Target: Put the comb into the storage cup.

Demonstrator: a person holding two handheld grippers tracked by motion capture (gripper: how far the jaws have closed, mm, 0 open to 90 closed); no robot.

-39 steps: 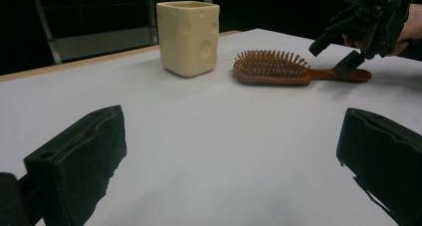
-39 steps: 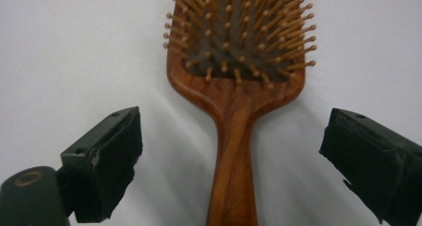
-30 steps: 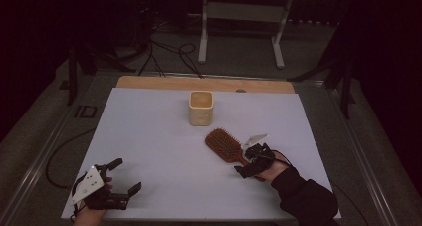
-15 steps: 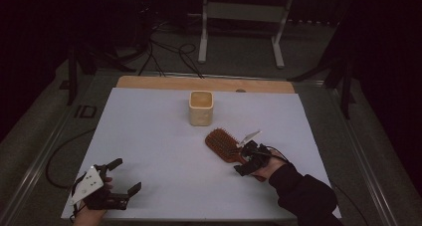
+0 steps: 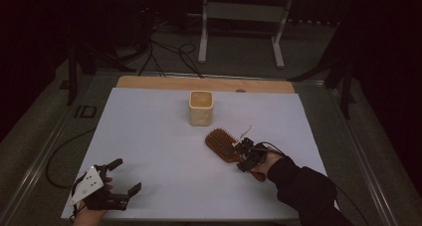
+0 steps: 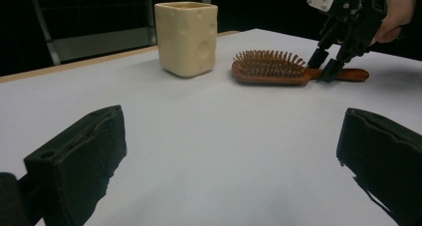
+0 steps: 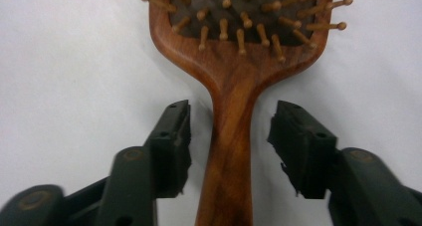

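Observation:
A brown wooden hairbrush (image 5: 221, 142) lies bristles-up on the white table, right of centre. My right gripper (image 5: 242, 161) sits over its handle, pointing down. In the right gripper view the two jaws of this gripper (image 7: 231, 111) stand on either side of the handle (image 7: 230, 151), with a small gap on each side. The jaws have just been closing, and the pads are not pressing on the wood. The left gripper view shows the brush (image 6: 268, 69) and the right gripper (image 6: 323, 70) farther off. My left gripper (image 5: 126, 175) rests open and holds nothing at the near left corner (image 6: 234, 136).
A cream cup with cheese-like dimples (image 5: 201, 108) (image 6: 186, 37) stands upright behind the brush, near the table's far middle. The white sheet (image 5: 149, 136) ends at a wooden strip (image 5: 199, 82) at the back. Cables and a metal stand (image 5: 239, 17) are on the floor beyond.
The right gripper's jaws have narrowed around the brush handle, and the hand has shifted slightly. The brush, cup and left gripper have stayed where they were.

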